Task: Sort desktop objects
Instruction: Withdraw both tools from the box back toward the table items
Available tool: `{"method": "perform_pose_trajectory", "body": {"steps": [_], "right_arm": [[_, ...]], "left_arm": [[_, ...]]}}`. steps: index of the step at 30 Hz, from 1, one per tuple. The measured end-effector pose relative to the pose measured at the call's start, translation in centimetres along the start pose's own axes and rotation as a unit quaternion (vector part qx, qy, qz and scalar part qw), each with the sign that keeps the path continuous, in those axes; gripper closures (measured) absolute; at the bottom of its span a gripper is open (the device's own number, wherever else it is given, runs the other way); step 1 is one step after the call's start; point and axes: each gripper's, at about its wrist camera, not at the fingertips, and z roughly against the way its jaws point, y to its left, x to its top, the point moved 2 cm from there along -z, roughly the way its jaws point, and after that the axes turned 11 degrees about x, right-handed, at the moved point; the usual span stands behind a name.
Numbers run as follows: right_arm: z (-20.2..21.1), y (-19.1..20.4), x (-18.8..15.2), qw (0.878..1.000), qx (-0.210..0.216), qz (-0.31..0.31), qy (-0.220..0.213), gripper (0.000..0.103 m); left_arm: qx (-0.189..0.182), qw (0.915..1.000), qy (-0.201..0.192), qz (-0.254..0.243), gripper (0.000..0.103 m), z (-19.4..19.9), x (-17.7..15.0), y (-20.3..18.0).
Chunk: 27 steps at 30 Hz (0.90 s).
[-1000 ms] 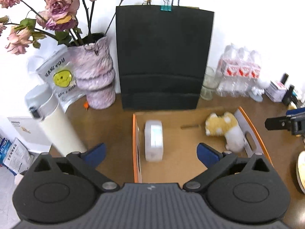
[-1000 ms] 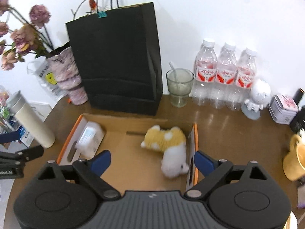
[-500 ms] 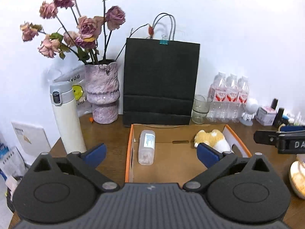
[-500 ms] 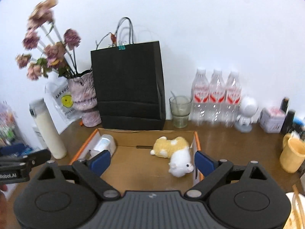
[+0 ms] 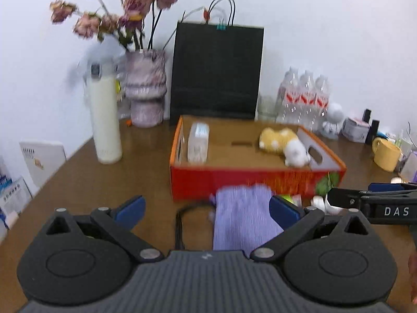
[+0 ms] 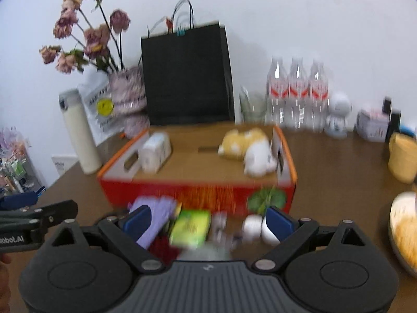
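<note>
Once both tools pulled back from over the box (image 5: 256,178), loose items (a purple cloth (image 5: 243,220) among them) came into view. Left tool (image 5: 206,208) and right tool (image 6: 208,217) gaped wide, empty, so another pick seemed next

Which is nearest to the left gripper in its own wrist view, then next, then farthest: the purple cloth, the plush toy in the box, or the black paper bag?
From the left gripper:
1. Purple cloth, on the table between the fingers, toward the right one.
2. Plush toy, in the box's right end.
3. Black paper bag, behind the box against the wall.
</note>
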Motion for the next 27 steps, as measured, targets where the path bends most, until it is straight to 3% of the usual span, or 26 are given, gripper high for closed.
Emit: {"method": "perform_pose_trajectory", "body": {"steps": [7,14,21,27], "right_arm": [[2.2,0.1,-4.9,1.000,-0.003,-0.017,0.010,0.008],[4.1,0.7,-9.2,0.999,-0.007,-0.040,0.033,0.008],[7.3,0.9,-10.7,0.998,-0.041,-0.002,0.037,0.008],[10.2,0.4,-10.8,0.999,-0.032,-0.016,0.025,0.007]], "left_arm": [[-0.020,0.9989,0.043,0.000,0.000,0.9,-5.5,0.7],[-0.023,0.9975,0.066,0.009,0.000,3.6,-8.2,0.6],[-0.025,0.9982,0.051,-0.019,0.000,6.6,-10.3,0.0],[-0.023,0.9983,0.046,-0.028,0.000,8.3,-11.8,0.5]]}}
